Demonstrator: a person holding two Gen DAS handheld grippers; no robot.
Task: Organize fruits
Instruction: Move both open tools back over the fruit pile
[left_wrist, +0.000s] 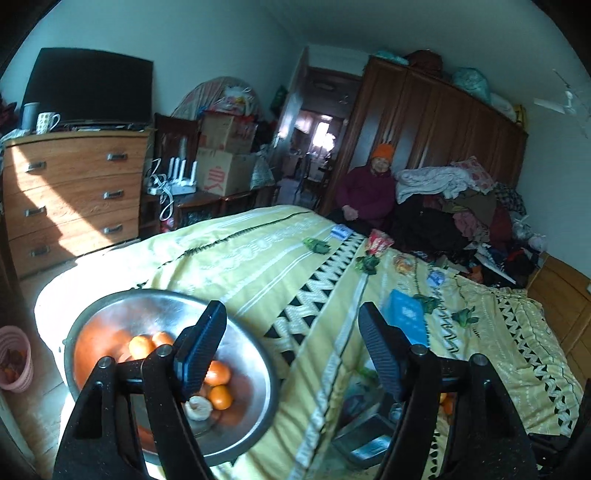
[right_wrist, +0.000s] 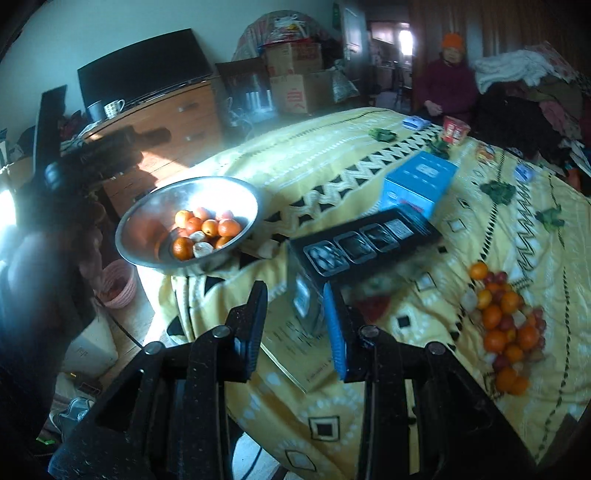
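The left claw (left_wrist: 291, 347) stands open and empty above the steel bowl (right_wrist: 144, 221) of oranges; the right claw (right_wrist: 295, 325) is nearly closed, holding nothing; loose fruit (right_wrist: 506, 325) lies on the bed; approach one orange squarely, then grip gently.

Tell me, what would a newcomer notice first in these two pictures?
The eye goes first to the metal bowl of oranges at the corner of the yellow bedspread. Next comes the loose pile of fruit lying on the bedspread at the right of the right wrist view, apart from the bowl. Behind the bed sits a person in an orange hat, before a dark wardrobe.
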